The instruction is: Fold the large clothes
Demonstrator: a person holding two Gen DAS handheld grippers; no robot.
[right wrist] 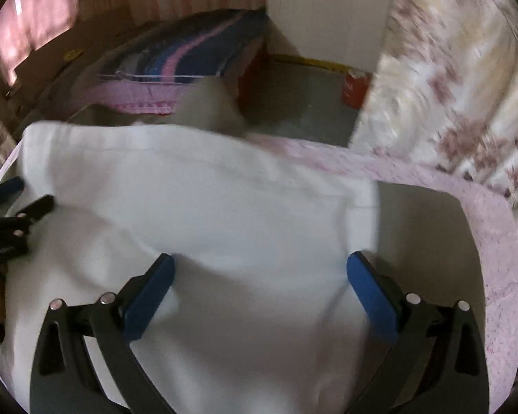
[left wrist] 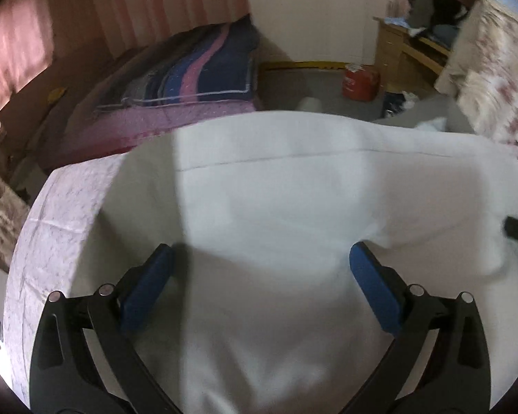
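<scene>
My left tongs (left wrist: pixel 260 258) and my right tongs (right wrist: pixel 259 269) both stand wide apart, gripping nothing, each hovering low over the white garment (left wrist: pixel 293 189) that spreads between and beyond their blue pads. The garment lies flat on the surface (right wrist: pixel 431 241), whose pink patterned cloth (left wrist: pixel 51 224) shows bare along the left edge and the far right corner. Past the far edge lies open floor (left wrist: pixel 321 82), with a bed (left wrist: pixel 190 79) beyond.

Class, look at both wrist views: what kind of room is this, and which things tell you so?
Most likely a bedroom in a home. A bed with striped folded bedding stands by a curtained window, a wooden desk piled with belongings sits in the corner, and a white garment lies spread on a pink-edged surface.
</scene>
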